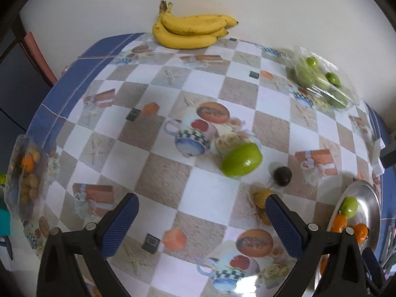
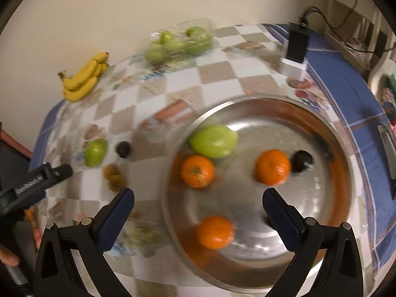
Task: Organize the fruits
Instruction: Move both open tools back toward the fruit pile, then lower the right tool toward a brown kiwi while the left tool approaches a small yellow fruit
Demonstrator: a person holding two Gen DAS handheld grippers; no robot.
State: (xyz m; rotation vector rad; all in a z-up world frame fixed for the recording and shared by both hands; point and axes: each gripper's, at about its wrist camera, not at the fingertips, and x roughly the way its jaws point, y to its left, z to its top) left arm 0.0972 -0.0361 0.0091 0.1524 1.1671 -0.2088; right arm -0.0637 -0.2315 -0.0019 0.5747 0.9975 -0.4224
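- Presently my left gripper point(image 1: 201, 206) stands open and empty over the checked tablecloth point(image 1: 158, 173)
- A loose green apple point(image 1: 241, 160) lies ahead of it, a small dark round fruit point(image 1: 283, 176) just beside
- My right gripper point(image 2: 198, 204) is open above the round steel tray point(image 2: 319, 133), holding nothing
- Tray holds one green apple point(image 2: 213, 141), three oranges point(image 2: 197, 171) and a dark fruit point(image 2: 301, 160)
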